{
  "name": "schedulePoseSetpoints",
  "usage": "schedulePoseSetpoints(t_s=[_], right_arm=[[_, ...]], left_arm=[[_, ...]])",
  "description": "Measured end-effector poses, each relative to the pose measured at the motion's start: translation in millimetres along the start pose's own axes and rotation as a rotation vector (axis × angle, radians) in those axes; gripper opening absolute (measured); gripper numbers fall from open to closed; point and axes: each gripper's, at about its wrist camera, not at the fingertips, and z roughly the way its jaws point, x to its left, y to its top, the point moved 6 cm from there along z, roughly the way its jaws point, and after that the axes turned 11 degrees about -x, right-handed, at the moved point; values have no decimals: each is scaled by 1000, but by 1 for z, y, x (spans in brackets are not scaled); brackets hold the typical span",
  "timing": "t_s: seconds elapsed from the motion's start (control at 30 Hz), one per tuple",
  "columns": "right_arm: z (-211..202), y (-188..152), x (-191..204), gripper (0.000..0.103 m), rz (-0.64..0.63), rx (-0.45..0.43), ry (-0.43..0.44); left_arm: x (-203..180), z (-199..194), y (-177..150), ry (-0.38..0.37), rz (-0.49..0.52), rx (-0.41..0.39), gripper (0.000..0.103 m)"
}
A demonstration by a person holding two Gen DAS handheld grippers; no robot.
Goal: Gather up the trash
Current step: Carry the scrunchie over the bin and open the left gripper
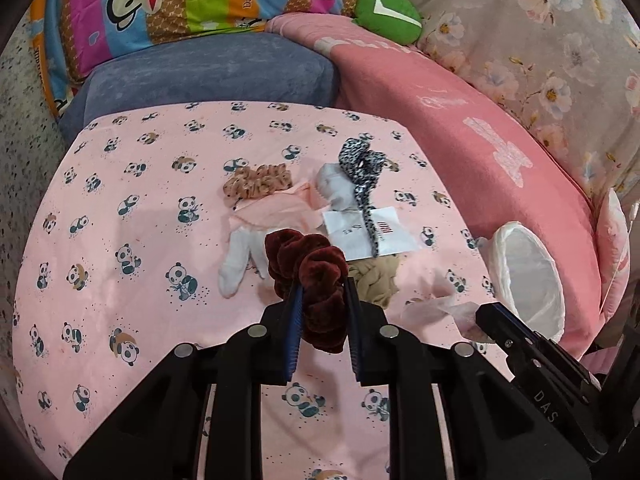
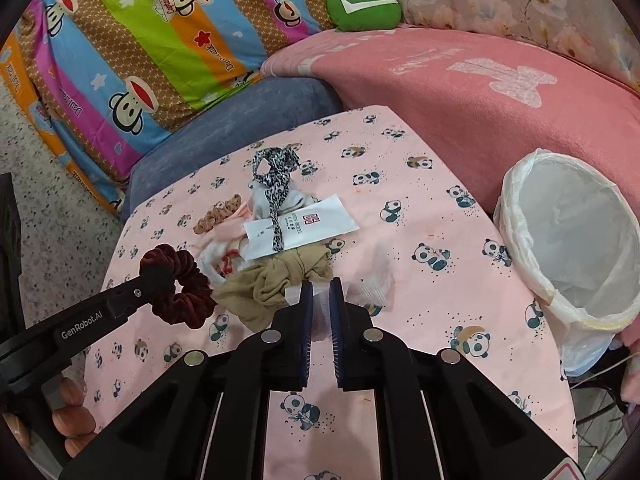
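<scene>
Left gripper [image 1: 322,292]: pinching the dark red velvet scrunchie [image 1: 316,276], lifted off the panda cloth [image 1: 120,208].
Right gripper [image 2: 320,292]: pressed on a clear plastic wrapper [image 2: 372,284].
Right view only: lined trash bin [image 2: 568,240] seen whole, at far right; fingers [image 2: 72,420] under the left tool.

Clear wrapper [image 2: 320,304] between fingers [image 2: 306,320]

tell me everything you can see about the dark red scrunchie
The dark red scrunchie is a ruffled ring of velvet-looking fabric, maroon with a soft sheen. The left gripper is shut on it, its blue-padded fingers pinching one side, so the ring bunches above the tips and sags below. It appears lifted off the pink panda-print cloth. From the right wrist view, its open centre shows.
</scene>
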Motion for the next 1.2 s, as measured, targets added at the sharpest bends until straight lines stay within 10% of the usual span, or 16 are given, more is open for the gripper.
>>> schedulePoseSetpoints(t_s=[1.2], right_arm=[[-125, 82, -178, 10, 198, -263, -173]], left_arm=[[-227, -12, 8, -285, 336, -13, 20]])
